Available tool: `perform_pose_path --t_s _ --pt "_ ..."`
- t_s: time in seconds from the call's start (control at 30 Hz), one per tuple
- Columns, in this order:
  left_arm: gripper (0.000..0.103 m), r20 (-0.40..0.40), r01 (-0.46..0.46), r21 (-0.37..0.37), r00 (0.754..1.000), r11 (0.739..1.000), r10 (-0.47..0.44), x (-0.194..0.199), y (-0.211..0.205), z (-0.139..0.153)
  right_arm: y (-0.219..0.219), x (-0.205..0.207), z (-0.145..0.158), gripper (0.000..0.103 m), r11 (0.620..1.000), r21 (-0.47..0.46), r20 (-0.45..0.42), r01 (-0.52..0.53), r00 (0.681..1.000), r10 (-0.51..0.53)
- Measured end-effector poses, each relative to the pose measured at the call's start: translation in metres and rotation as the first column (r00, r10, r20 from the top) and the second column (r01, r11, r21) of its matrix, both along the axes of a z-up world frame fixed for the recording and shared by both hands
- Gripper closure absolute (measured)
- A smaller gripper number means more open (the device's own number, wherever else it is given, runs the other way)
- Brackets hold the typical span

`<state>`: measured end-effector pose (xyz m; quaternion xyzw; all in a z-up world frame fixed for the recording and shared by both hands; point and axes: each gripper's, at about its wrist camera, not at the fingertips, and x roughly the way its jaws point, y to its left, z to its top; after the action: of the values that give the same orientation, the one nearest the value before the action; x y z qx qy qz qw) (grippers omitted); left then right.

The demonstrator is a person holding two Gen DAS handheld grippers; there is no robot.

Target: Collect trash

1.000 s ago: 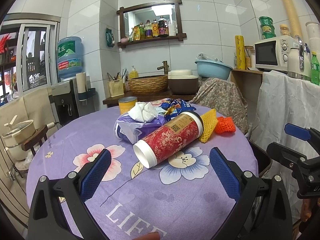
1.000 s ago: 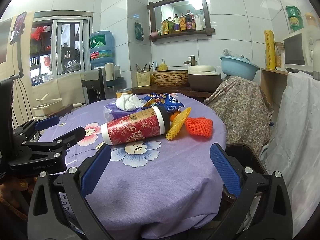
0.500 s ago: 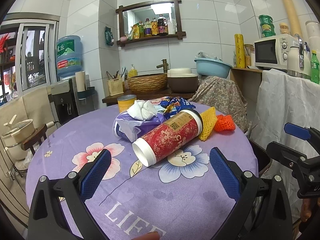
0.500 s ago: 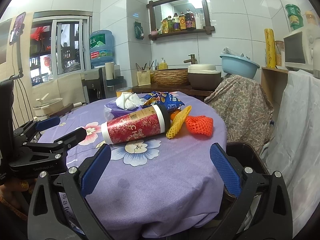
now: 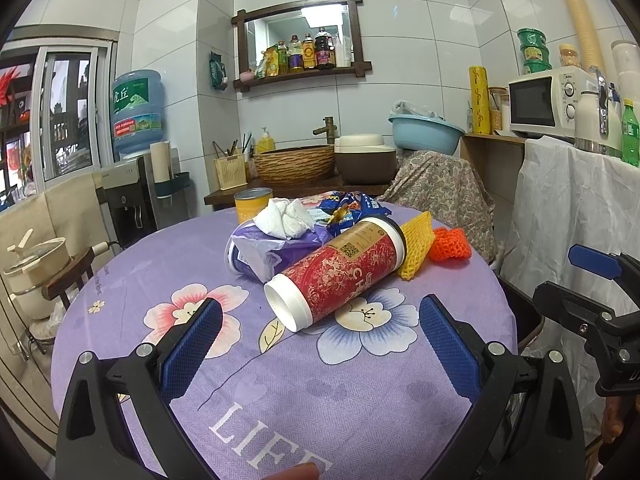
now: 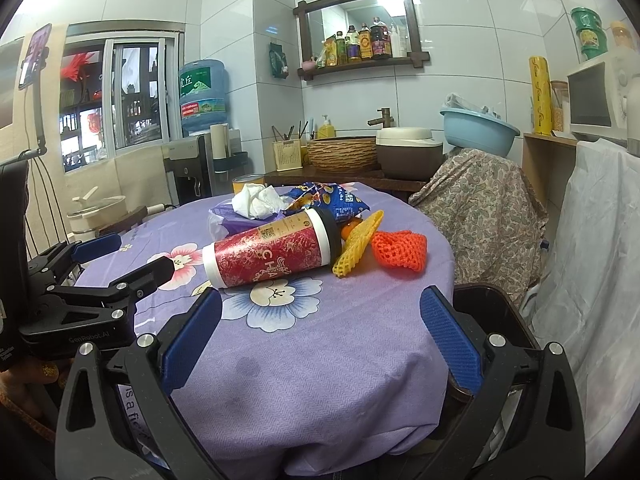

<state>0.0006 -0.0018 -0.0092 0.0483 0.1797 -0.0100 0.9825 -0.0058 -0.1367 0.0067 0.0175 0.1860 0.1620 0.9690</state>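
Note:
A pile of trash lies mid-table on the purple flowered cloth (image 5: 320,392): a red paper cup (image 5: 340,272) on its side, a crumpled white tissue (image 5: 286,216) on a purple plastic bag (image 5: 260,252), a blue snack packet (image 5: 352,206), a yellow foam net (image 5: 416,246), an orange foam net (image 5: 450,245) and a yellow can (image 5: 253,204). My left gripper (image 5: 320,336) is open and empty, just short of the cup. My right gripper (image 6: 320,332) is open and empty at the table's near right edge; the cup (image 6: 272,252) lies ahead of it.
A black bin (image 6: 492,312) stands on the floor at the table's right side. A cloth-covered chair (image 6: 480,204) is behind the table. A counter with a basket sink (image 5: 296,164), pot and blue basin is at the back. A white-draped cabinet (image 5: 576,216) stands right.
Both grippers have crept slightly forward toward the trash pile; the cup appears a little nearer. Nothing was gripped or moved.

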Motion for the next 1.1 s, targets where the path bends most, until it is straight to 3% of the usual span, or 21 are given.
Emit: perform_pose_path --t_s 0.23,0.37,0.57,0.8,0.9,1.1 --pt "0.005 -0.029 0.014 -0.012 0.999 1.0 -0.014 0.003 0.003 -0.008 0.0 0.005 -0.002 0.005 1.0 -0.004 -0.018 -0.001 1.0 0.001" --pt "0.005 -0.147 0.044 -0.059 0.988 0.997 -0.052 0.015 0.008 -0.017 0.002 0.014 -0.01 0.005 1.0 -0.01 -0.074 0.001 0.997 -0.002" --pt "0.006 -0.242 0.047 -0.099 0.968 0.994 -0.069 0.018 0.021 -0.031 0.002 0.032 -0.031 0.005 0.999 -0.032 -0.187 0.0 0.982 -0.007" --pt "0.006 -0.267 0.125 -0.013 0.956 0.992 -0.124 0.026 0.019 -0.033 -0.006 0.064 -0.049 0.005 1.0 0.011 -0.311 -0.004 0.951 0.007" --pt "0.011 -0.267 0.159 0.024 0.952 0.987 -0.147 0.035 0.016 -0.031 -0.013 0.081 -0.052 0.005 0.999 0.034 -0.341 0.002 0.94 0.009" --pt "0.011 -0.246 0.162 0.086 0.96 0.983 -0.136 0.056 0.009 -0.025 -0.03 0.125 -0.05 0.005 0.998 0.047 -0.37 0.029 0.929 -0.01"
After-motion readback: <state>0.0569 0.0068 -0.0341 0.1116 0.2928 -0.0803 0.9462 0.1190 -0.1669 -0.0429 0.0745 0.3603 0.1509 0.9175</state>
